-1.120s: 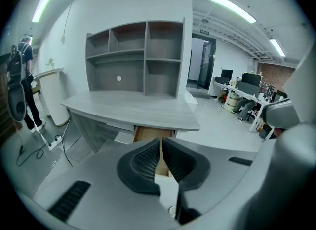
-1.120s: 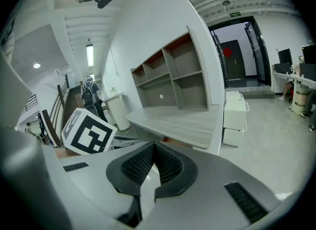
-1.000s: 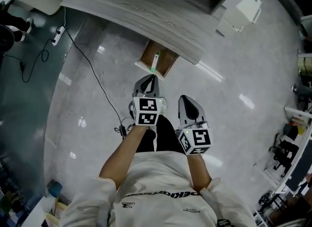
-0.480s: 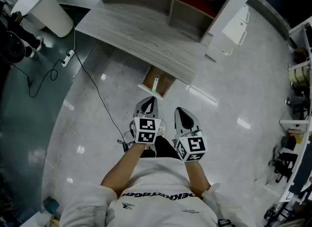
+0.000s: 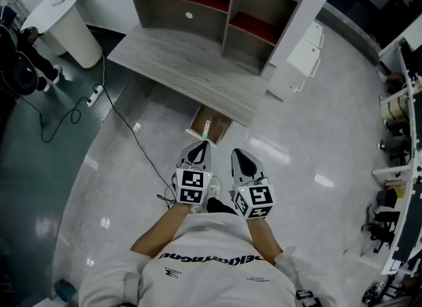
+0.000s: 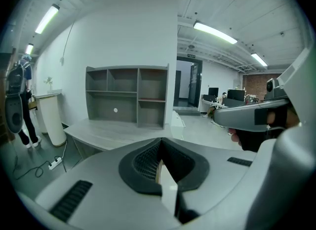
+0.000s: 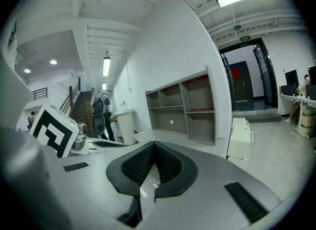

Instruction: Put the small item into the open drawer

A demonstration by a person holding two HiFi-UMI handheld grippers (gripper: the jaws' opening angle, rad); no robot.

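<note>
While left gripper (image 5: 202,146) and right gripper (image 5: 237,154) hang closed, the small item (image 5: 206,129) lies in the drawer (image 5: 219,125) beyond.

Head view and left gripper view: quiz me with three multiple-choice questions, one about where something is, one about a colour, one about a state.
1. Where is the open drawer?
A. Under the front edge of the desk
B. On top of that desk
C. Pulled right out and lying behind the person

2. What colour are the floors of the shelf unit compartments?
A. Blue
B. Red
C. Yellow

3. How do the jaws of the left gripper stand?
A. Wide apart
B. Together, with nothing between them
C. Closed on a cable

Answers:
1 A, the head view shows the drawer jutting out from beneath the desk's edge.
2 B, red shows inside the compartments in the head view.
3 B, the left gripper view shows the jaw tips meeting with nothing between them.
</note>
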